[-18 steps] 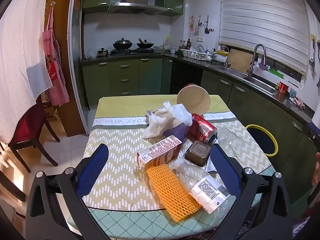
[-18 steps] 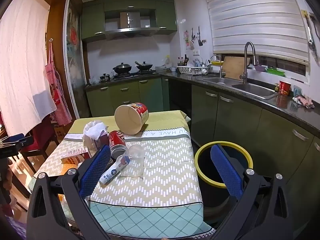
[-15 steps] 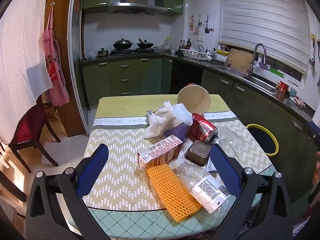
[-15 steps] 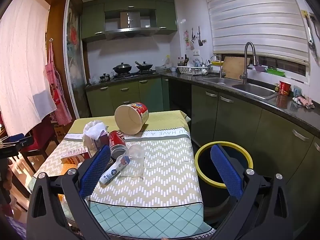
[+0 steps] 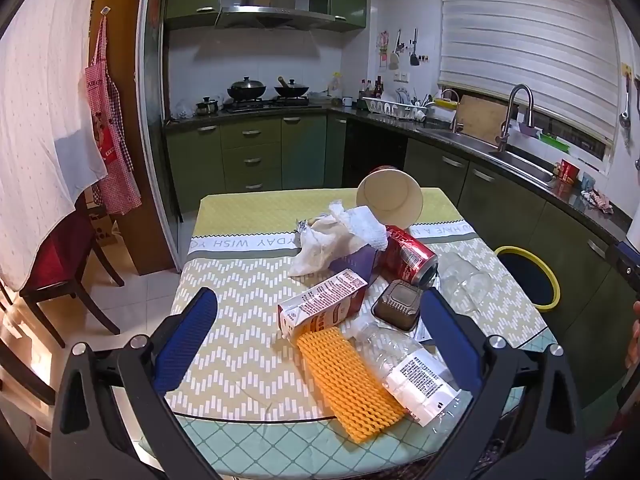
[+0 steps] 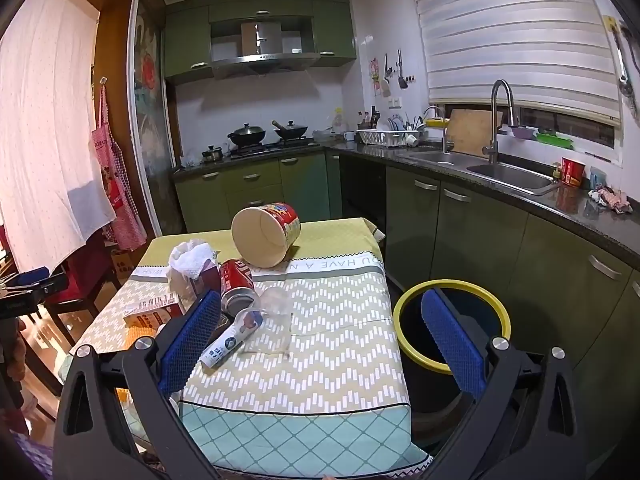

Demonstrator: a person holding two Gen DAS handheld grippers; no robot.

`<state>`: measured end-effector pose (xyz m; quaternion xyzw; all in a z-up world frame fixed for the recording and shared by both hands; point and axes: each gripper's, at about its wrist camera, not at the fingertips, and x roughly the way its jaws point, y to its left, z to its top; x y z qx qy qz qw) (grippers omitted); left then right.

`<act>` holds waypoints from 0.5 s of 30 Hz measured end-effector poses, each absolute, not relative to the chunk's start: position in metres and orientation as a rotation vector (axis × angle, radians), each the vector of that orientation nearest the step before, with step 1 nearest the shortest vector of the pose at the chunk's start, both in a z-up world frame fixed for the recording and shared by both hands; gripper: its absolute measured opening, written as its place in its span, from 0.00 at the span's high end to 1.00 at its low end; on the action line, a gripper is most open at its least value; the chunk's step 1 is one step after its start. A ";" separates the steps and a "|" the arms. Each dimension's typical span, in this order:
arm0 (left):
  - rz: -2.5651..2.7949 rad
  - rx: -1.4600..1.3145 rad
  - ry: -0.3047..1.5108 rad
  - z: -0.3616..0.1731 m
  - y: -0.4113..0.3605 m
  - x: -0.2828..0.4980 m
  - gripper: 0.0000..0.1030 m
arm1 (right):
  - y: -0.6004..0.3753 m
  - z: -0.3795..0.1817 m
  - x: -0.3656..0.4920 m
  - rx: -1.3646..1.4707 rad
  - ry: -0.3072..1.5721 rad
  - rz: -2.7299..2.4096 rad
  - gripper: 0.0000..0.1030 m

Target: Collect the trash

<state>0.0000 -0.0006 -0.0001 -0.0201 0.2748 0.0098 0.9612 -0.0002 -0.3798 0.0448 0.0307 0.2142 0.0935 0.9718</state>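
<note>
Task status: not begun, by appearance. All trash lies on the table [image 5: 224, 280], centre frame: paper tub [image 5: 390, 200] tipped over, empty; crumpled tissue [image 5: 340, 230]; red can [image 5: 408, 256]; carton [image 5: 324, 306]; brown lid [image 5: 396, 306]; orange foam net [image 5: 350, 380]; plastic bottle [image 5: 404, 364].

Yellow-rimmed bin [image 6: 452, 320], lower right: contents not visible.

Left gripper [image 5: 320, 344]: spread, empty. Right gripper [image 6: 316, 340]: spread, empty.

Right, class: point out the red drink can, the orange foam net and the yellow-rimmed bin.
red drink can [image 5: 408, 254], left wrist view, on its side wall.
orange foam net [image 5: 350, 382], left wrist view, on its middle.
yellow-rimmed bin [image 6: 404, 300], right wrist view, on its rim.
</note>
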 end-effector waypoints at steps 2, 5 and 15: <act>0.020 -0.040 0.558 0.000 -0.001 0.000 0.06 | -0.380 0.044 0.000 0.061 0.432 0.187 0.04; 0.021 -0.039 0.558 0.000 -0.001 0.000 0.06 | -0.380 0.045 0.000 0.062 0.432 0.188 0.04; 0.022 -0.036 0.559 -0.003 0.004 -0.001 0.06 | -0.377 0.043 0.000 0.059 0.435 0.189 0.04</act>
